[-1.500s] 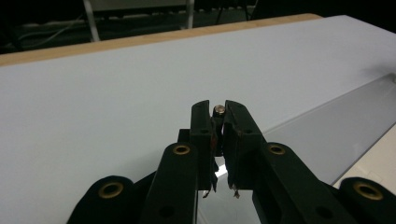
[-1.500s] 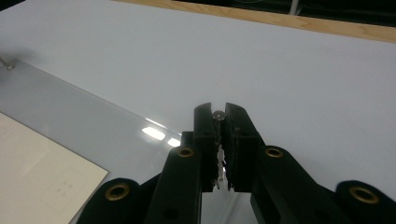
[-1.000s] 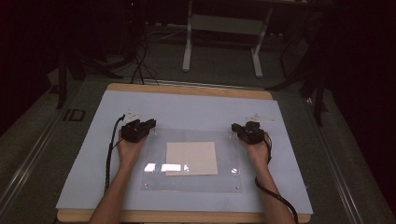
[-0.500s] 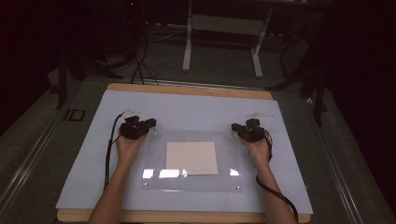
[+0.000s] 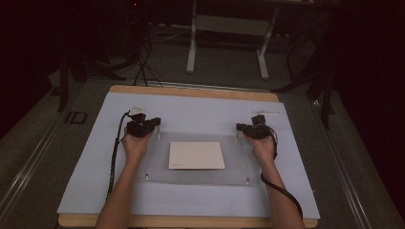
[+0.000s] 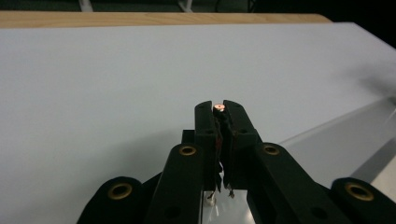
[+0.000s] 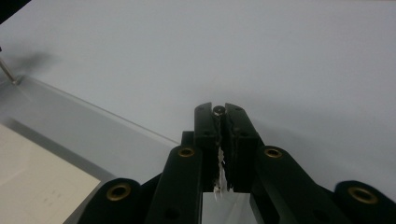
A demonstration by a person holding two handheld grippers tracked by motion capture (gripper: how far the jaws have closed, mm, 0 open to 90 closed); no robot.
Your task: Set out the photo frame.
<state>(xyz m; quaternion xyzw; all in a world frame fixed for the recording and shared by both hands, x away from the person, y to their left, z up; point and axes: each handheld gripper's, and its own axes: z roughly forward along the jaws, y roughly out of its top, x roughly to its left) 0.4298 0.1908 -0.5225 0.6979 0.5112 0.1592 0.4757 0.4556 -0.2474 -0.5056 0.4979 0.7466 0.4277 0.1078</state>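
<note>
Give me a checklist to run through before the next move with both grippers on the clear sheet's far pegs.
1. Left gripper shut on the far-left peg: ok. Its fingers have just closed further on the peg.
2. Right gripper shut on the far-right peg: ok.
3. Paper lying flat under the clear sheet, inside its edges: ok.
4. Near-left peg and near-right peg standing at their corners, untouched: ok.
5. Pegs fastened to the clear sheet: cannot tell.
</note>
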